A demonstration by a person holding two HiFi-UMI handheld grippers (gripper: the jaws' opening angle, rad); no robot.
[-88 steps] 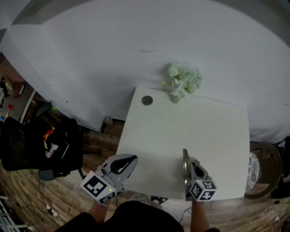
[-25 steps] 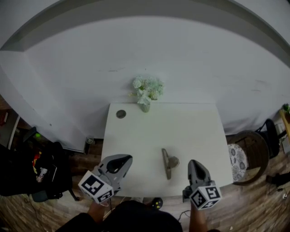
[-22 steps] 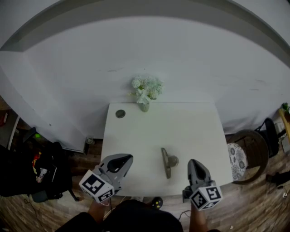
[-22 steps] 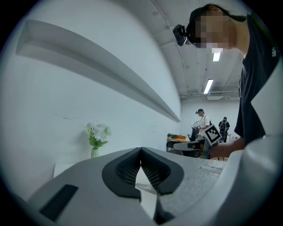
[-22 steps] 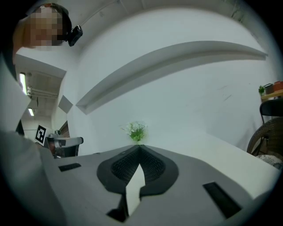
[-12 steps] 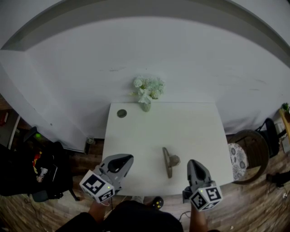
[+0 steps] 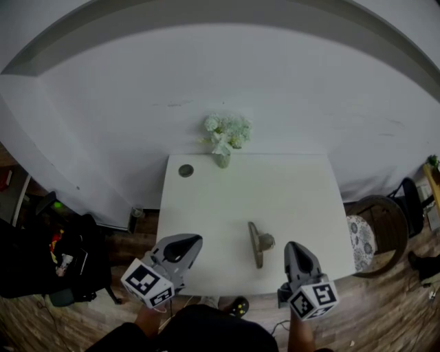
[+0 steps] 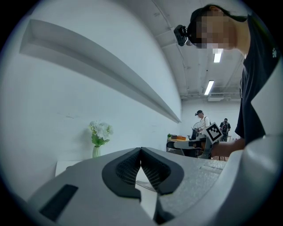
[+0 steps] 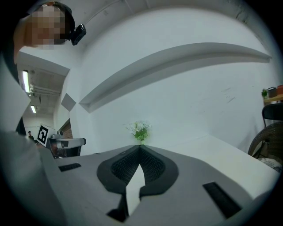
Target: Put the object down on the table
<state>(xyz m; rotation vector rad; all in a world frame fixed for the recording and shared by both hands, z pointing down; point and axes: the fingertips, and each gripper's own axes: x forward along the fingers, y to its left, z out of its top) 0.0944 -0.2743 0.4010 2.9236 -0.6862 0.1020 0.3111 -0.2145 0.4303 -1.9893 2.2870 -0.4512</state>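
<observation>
**Grey object (image 7: 256, 244) lies on white table (image 7: 289, 192)**

Jaws shut tip to tip on nothing, the left gripper (image 8: 141, 150) and right gripper (image 9: 140, 148) hover over the near edge on either side of the object, clear of it. Bare tabletop runs back to a flower vase (image 7: 223, 141) at the far edge.

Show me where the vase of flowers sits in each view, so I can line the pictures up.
Head view: the vase of flowers stands upper centre, at the far edge of the table.
Left gripper view: left of centre, beyond the jaws.
Right gripper view: centre, just above the jaw tips.
Shared landmark: the long ledge on the wall above the flowers.
</observation>
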